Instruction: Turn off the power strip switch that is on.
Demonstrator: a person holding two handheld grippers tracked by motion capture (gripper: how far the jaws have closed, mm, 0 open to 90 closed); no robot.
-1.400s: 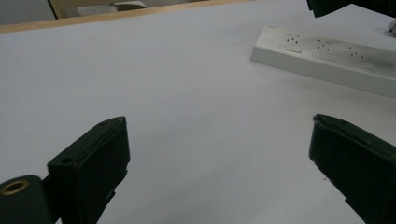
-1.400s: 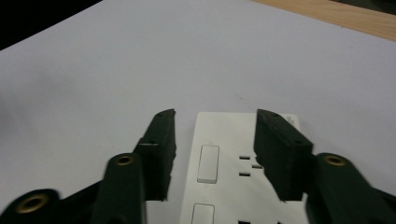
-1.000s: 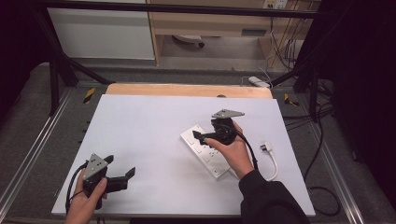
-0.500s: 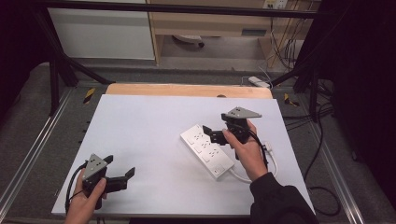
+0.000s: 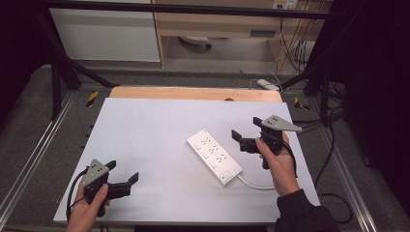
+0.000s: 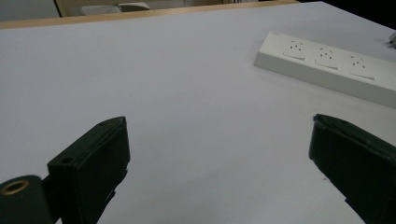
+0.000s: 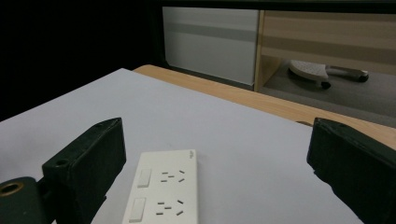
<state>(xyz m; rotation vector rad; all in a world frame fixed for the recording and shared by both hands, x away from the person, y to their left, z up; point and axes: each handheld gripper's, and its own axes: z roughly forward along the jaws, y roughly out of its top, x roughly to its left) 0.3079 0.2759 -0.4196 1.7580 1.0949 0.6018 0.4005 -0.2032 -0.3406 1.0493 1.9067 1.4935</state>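
A white power strip (image 5: 214, 157) with three sockets lies slantwise on the white table top (image 5: 154, 130), right of the middle; its cable (image 5: 254, 183) curls off the near end. My right gripper (image 5: 245, 128) hovers just right of the strip, apart from it. Its jaws have just been opening and stand open with nothing between them. In the right gripper view the strip (image 7: 163, 191) lies low, ahead of the gripper (image 7: 217, 158). My left gripper (image 5: 122, 171) rests at the near left corner, open and empty. In the left gripper view (image 6: 219, 158), the strip (image 6: 327, 65) lies far right.
A wooden strip (image 5: 193, 93) edges the table's far side. Beyond it stand a white cabinet (image 5: 106, 36) and a shelf unit (image 5: 217, 24). Cables (image 5: 333, 116) hang off the table's right side. Metal frame rails (image 5: 29, 159) run along both sides.
The right hand has carried its gripper rightward and a little up, from over the power strip to beside it. The strip now shows whole. The left gripper has stayed put.
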